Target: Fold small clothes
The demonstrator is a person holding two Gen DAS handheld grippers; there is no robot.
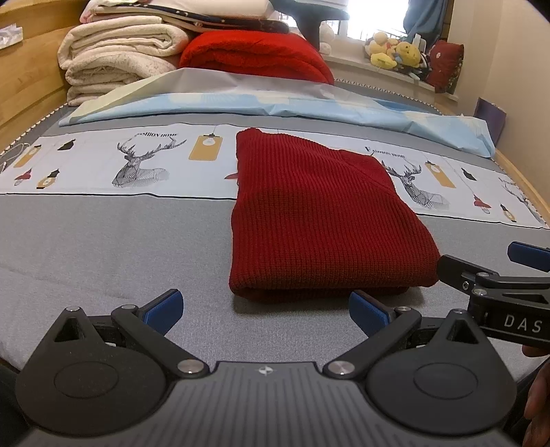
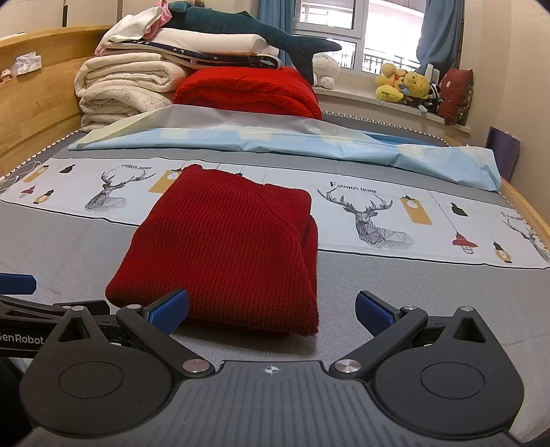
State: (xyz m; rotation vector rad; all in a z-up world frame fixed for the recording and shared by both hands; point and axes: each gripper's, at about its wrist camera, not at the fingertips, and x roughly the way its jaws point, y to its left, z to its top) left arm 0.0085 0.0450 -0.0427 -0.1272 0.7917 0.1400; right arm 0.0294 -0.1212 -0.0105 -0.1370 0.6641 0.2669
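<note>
A dark red knit sweater [image 1: 319, 220] lies folded in a thick rectangle on the grey bed cover [image 1: 113, 247]; it also shows in the right wrist view [image 2: 227, 251]. My left gripper [image 1: 264, 309] is open and empty, just short of the sweater's near edge. My right gripper [image 2: 271, 309] is open and empty, its blue fingertips [image 2: 172, 309] at the near edge of the sweater. The right gripper also shows at the right of the left wrist view [image 1: 498, 275], beside the sweater's near right corner.
A printed deer strip [image 2: 371, 220] crosses the bed. A light blue sheet [image 2: 275, 141] lies behind it. Stacked cream blankets [image 2: 123, 89], a red blanket [image 2: 247, 89] and a plush shark [image 2: 240, 24] are at the back. Plush toys [image 2: 405, 86] sit on the windowsill. A wooden headboard [image 2: 34, 103] is left.
</note>
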